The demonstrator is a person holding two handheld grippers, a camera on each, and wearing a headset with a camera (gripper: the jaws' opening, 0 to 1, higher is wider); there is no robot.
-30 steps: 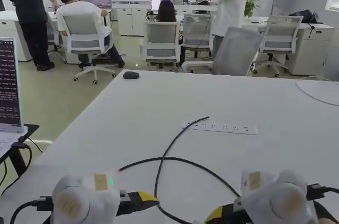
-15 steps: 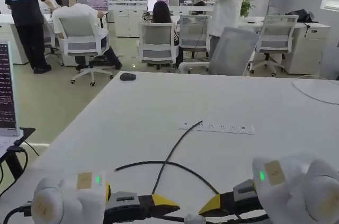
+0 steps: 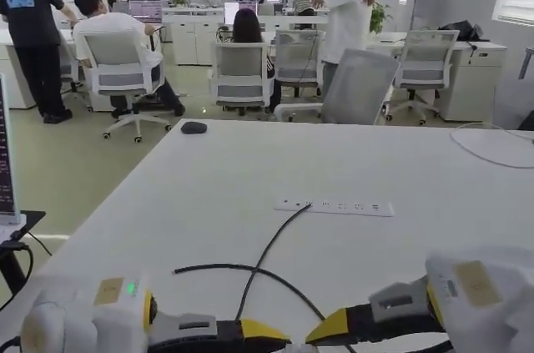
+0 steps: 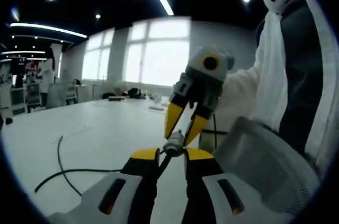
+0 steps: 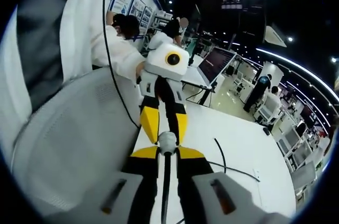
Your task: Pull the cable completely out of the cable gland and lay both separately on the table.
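At the near edge of a white bench (image 3: 400, 161), two hand-held grippers meet tip to tip over a small grey cable gland (image 4: 174, 142), held just clear of the surface. The left hand-held gripper (image 4: 172, 154) comes in level from the left and appears to pinch the gland. The right hand-held gripper (image 5: 167, 152) comes in from the opposite side, angled slightly downward, with its jaws pressed in on the black cable (image 3: 217, 266) where it enters the gland. At these fisheye angles it is hard to make out exactly where each grip sits.

The rest of the cable lies in loose curves on the bench, running toward a white power strip (image 3: 334, 205). If the gland's seal grips hard, a straight pull could make the cable slide through the jaws. A sudden release could fling the gland off the bench edge or whip the slack across the power strip.
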